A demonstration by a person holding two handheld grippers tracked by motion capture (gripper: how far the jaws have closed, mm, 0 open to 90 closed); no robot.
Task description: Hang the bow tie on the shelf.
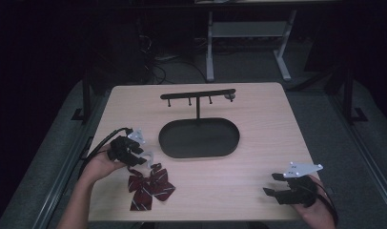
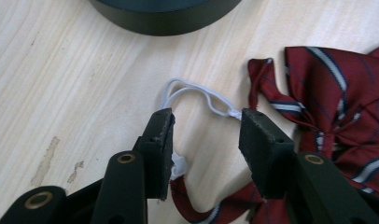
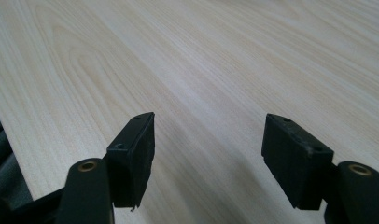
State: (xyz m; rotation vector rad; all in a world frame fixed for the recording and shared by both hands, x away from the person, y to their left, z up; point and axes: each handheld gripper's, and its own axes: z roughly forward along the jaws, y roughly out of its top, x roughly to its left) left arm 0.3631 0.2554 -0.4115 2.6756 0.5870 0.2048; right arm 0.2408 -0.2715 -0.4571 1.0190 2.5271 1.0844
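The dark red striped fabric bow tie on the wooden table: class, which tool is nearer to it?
Left. The left tool sits right at the dark red striped fabric bow tie, jaws straddling its white elastic loop. The right tool rests far across the table, near its opposite corner.

Your left gripper [image 1: 145, 155] is sitting at the table's [image 1: 258, 143] near left, just behind the bow tie [image 1: 150, 186], whose elastic loop [image 2: 197, 95] is lying between the jaws. The tray [image 1: 199, 138] is lying mid-table, right of that gripper, with the hook stand [image 1: 198, 95] rising from its far edge. Your right gripper [image 1: 273, 183] is resting at the near right, well apart from everything.
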